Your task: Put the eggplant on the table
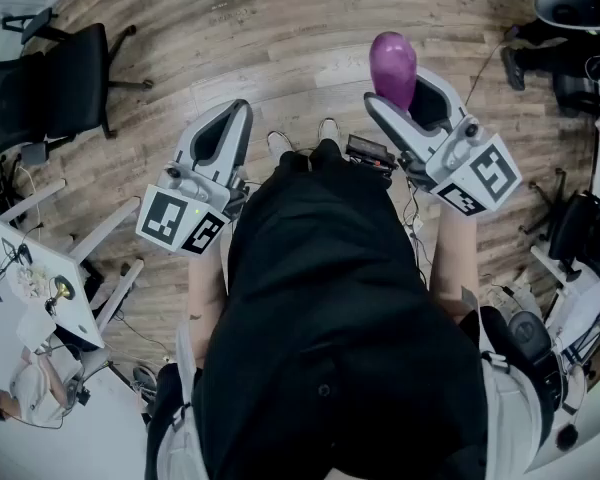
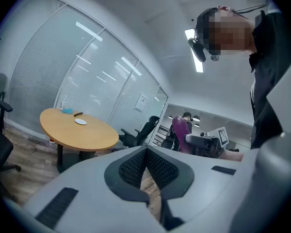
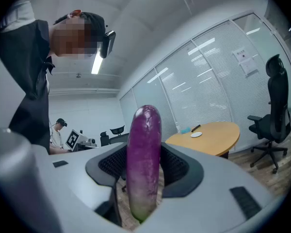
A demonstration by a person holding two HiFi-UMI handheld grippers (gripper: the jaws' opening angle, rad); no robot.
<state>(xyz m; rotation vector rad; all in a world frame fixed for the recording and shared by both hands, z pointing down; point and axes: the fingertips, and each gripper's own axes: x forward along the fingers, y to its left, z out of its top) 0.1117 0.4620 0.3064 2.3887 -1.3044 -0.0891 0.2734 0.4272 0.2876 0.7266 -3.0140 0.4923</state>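
A purple eggplant [image 1: 392, 68] stands upright between the jaws of my right gripper [image 1: 408, 93], which is shut on it. In the right gripper view the eggplant [image 3: 144, 164] fills the gap of the right gripper [image 3: 143, 171], its green end pointing down. My left gripper [image 1: 230, 118] is held beside it over the wooden floor, shut and holding nothing; its pads [image 2: 136, 166] meet in the left gripper view. A round wooden table [image 3: 208, 135] stands some way ahead. The left gripper view also shows the table [image 2: 77, 132] and the eggplant [image 2: 180, 132].
A small white plate [image 2: 80, 122] and a few small items lie on the table. Black office chairs [image 1: 60, 78] [image 3: 274, 120] stand around. A white desk [image 1: 30, 278] is at my left, equipment and cables [image 1: 580, 298] at my right. Another person [image 3: 58, 130] sits far back.
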